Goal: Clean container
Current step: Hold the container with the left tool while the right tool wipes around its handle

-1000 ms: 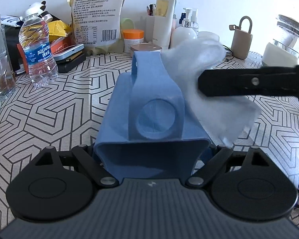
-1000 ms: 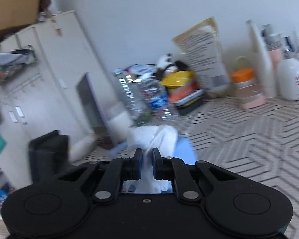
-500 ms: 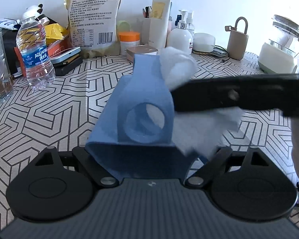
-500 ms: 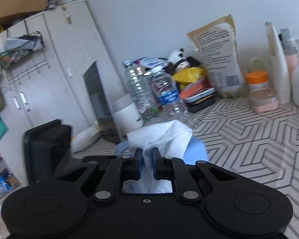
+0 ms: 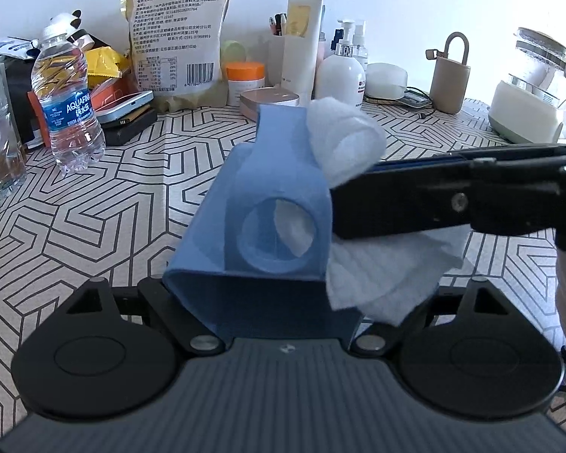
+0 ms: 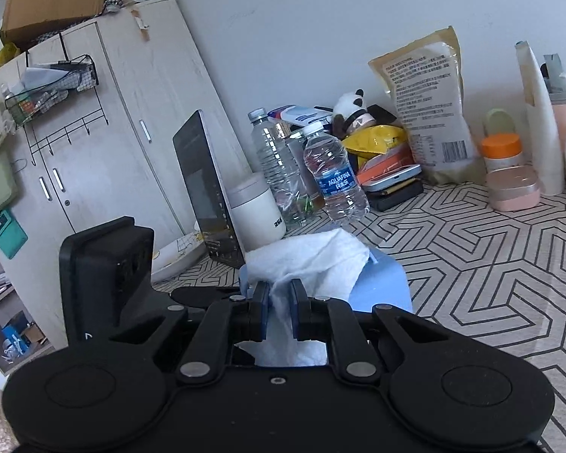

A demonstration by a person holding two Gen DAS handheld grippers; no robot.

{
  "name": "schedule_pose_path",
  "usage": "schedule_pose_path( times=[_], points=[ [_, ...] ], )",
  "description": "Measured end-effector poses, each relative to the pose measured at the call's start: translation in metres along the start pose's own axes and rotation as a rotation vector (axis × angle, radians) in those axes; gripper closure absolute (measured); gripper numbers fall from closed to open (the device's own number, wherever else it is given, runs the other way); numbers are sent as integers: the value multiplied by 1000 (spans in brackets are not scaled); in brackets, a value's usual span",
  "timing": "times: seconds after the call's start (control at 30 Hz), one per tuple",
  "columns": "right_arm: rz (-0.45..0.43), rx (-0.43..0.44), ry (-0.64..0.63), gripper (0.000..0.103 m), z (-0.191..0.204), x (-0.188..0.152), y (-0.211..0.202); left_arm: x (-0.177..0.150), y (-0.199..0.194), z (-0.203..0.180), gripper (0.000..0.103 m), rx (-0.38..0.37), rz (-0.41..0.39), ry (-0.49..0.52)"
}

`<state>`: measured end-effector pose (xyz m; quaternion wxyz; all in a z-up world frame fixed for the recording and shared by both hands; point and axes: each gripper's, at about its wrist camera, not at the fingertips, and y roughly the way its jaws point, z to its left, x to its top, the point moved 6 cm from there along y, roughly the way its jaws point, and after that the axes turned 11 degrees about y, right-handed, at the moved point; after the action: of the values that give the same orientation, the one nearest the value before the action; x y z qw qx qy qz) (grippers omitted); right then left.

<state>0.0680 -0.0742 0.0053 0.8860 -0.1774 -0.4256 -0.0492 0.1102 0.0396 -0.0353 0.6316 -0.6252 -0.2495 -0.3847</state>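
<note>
A blue plastic container (image 5: 279,173) with a round hole in its side lies lengthwise between the fingers of my left gripper (image 5: 283,302), which is shut on it above the patterned table. My right gripper (image 5: 337,207) comes in from the right as a black bar. It is shut on a white cloth (image 5: 343,143) that presses against the container's right wall and shows through the hole. In the right wrist view the cloth (image 6: 313,256) bunches out past the right gripper (image 6: 279,302) and drapes over the blue container (image 6: 384,283).
Along the back wall stand a water bottle (image 5: 67,113), a large snack bag (image 5: 177,34), an orange-lidded jar (image 5: 245,79), lotion bottles (image 5: 341,75) and a white kettle (image 5: 528,102). A tablet (image 6: 203,188) and a white mug (image 6: 256,211) stand at the table's left end.
The right gripper with the cloth has slid down and to the left along the container's right side. The container's mouth has tipped slightly and the cloth now shows through the hole.
</note>
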Motion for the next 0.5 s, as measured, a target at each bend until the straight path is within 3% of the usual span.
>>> schedule_pose_path(
  times=[0.5],
  points=[
    [-27, -128, -110, 89, 1, 11, 15, 0, 0, -1, 22, -7, 3, 9]
  ],
)
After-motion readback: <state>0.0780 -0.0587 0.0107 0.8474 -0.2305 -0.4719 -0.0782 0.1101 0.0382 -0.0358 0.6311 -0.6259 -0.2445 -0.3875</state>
